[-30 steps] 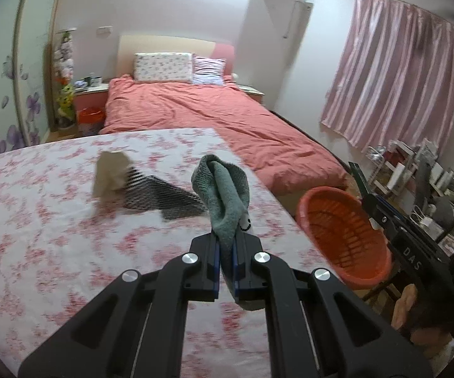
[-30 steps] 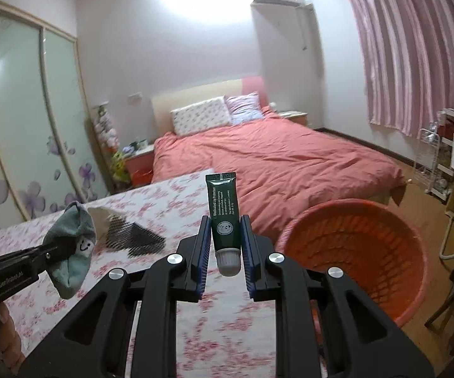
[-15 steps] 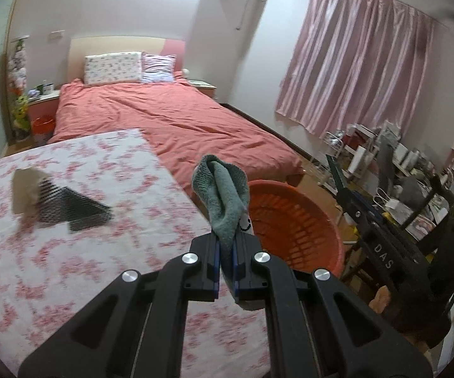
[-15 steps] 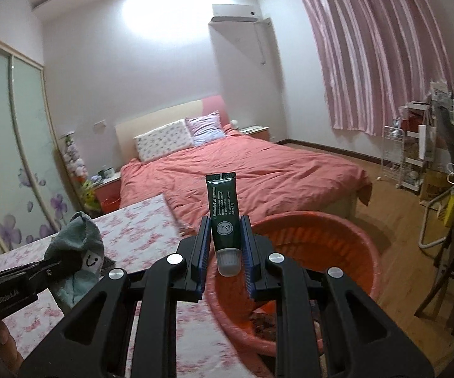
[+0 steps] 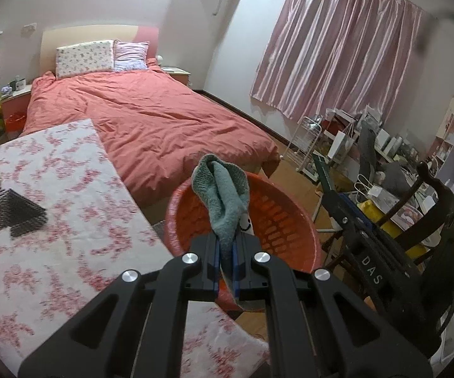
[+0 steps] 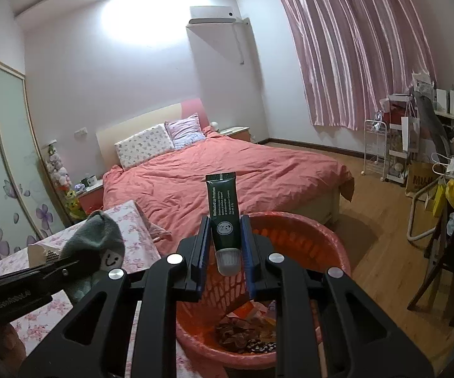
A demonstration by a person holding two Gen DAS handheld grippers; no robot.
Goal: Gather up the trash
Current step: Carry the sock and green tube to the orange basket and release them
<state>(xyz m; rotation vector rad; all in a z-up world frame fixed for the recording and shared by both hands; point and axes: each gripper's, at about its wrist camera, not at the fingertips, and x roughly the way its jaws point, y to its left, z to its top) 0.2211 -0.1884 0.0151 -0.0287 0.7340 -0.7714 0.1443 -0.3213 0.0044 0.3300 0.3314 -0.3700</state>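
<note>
The step in hand is judged to be the deposit: two items are carried to the orange basket (image 6: 305, 236) for release. The left tool (image 5: 226, 253) is closed on a grey-green sock (image 5: 224, 198), which is pinched low and stands upright in front of the basket's mouth. The right tool (image 6: 226, 249) is clamped on a dark green tube (image 6: 224, 211), held cap-down with its crimped end at 12 o'clock. In the right wrist view the tube is seen in line with the basket's interior, where wrappers (image 6: 246, 330) already lie on the bottom.

The next move is judged to call for both tools to be brought fully over the basket's opening and then opened. The sock is soft and may cling to a pad, so a wide release is advised.

The worktop (image 5: 53, 236) is covered with a pink floral cloth. In the left wrist view a black mesh piece (image 5: 9, 214) is found at 9 o'clock, touching a pale item that is cut off by the frame edge. A bed (image 5: 151, 119) with a coral duvet is placed beyond, pink curtains (image 5: 337, 50) at 1 o'clock, and cluttered shelving (image 5: 416, 163) at 3 o'clock.
</note>
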